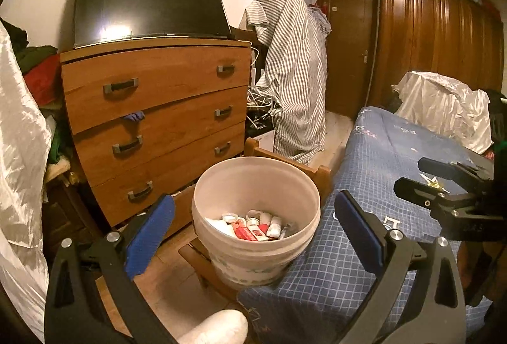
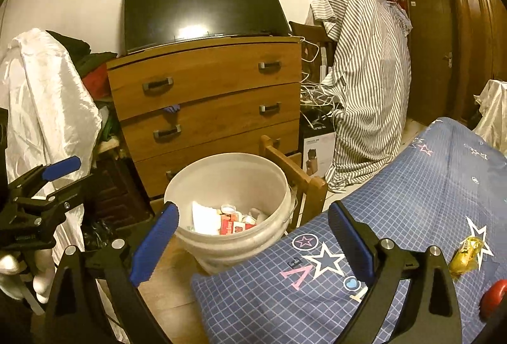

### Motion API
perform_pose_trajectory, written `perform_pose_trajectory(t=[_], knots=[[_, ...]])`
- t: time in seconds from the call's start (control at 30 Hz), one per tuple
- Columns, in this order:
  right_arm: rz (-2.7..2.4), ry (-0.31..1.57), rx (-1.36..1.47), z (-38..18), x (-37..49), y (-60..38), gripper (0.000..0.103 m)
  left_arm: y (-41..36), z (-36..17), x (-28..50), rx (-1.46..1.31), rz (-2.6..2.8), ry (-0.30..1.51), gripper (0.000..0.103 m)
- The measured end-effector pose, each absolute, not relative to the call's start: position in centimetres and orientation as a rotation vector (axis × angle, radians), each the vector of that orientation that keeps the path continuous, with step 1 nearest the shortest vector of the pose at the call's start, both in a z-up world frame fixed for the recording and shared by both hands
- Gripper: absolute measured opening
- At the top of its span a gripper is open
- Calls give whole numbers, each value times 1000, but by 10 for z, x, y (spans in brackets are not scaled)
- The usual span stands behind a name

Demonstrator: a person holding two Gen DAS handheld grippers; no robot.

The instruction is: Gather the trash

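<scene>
- The left tongs (image 1: 253, 236) stand wide, nothing between the blue pads (image 1: 149, 231); they hang above the gap between the bed's near corner and the white bucket (image 1: 256, 211).
- The right tongs (image 2: 253, 236) are just as wide and hold nothing; they sit over the near left corner of the bed (image 2: 412, 192), with the bucket (image 2: 228, 185) just ahead of them to the left.
- The bucket stands on a wooden chair (image 2: 304, 182), close against the bed's left edge and in front of the chest of drawers (image 2: 206, 103).
- Trash already lies in the bucket's bottom: red packets (image 1: 250, 231), white caps and crumpled white paper (image 2: 206, 219).
- On the bed, near its right edge in the right wrist view, lies a yellow wrapper (image 2: 465, 255); a red round thing (image 2: 494, 293) lies beside it toward the near edge, partly cut off by the picture's rim.
- A dark flat screen (image 1: 145, 2) leans on top of the chest of drawers.
- A striped shirt (image 1: 294, 74) hangs over something past the chest, with a tangle of white cables beside it.
- A white-gloved hand (image 2: 19, 274) grips the left tool at the left rim of the right wrist view.
- A wooden wardrobe (image 1: 437, 43) stands along the far side of the bed.
</scene>
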State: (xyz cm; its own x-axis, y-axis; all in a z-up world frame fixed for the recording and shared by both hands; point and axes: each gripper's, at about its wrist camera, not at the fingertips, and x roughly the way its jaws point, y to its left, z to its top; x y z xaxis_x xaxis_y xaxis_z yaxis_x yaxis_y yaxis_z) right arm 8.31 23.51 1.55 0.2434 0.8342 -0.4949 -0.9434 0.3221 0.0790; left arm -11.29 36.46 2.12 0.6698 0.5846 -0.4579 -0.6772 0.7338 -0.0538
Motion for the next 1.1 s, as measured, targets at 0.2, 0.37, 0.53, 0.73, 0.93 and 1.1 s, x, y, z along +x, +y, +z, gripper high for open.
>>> perform_pose_trajectory(t=[0.2, 0.37, 0.53, 0.73, 0.93, 1.1], knots=[[1242, 498, -265, 17, 78, 244, 95, 366, 22, -113, -238, 727, 428, 97], [1244, 508, -267, 13, 78, 246, 95, 366, 21, -110, -231, 731, 438, 97], [1246, 509, -270, 13, 78, 249, 95, 363, 21, -109, -228, 735, 439, 97], [1247, 507, -274, 11, 80, 251, 95, 363, 21, -108, -223, 742, 443, 97], [1250, 507, -273, 11, 79, 253, 95, 364, 21, -106, -223, 742, 444, 97], [1253, 509, -275, 10, 80, 253, 95, 362, 21, -106, -223, 744, 444, 97]])
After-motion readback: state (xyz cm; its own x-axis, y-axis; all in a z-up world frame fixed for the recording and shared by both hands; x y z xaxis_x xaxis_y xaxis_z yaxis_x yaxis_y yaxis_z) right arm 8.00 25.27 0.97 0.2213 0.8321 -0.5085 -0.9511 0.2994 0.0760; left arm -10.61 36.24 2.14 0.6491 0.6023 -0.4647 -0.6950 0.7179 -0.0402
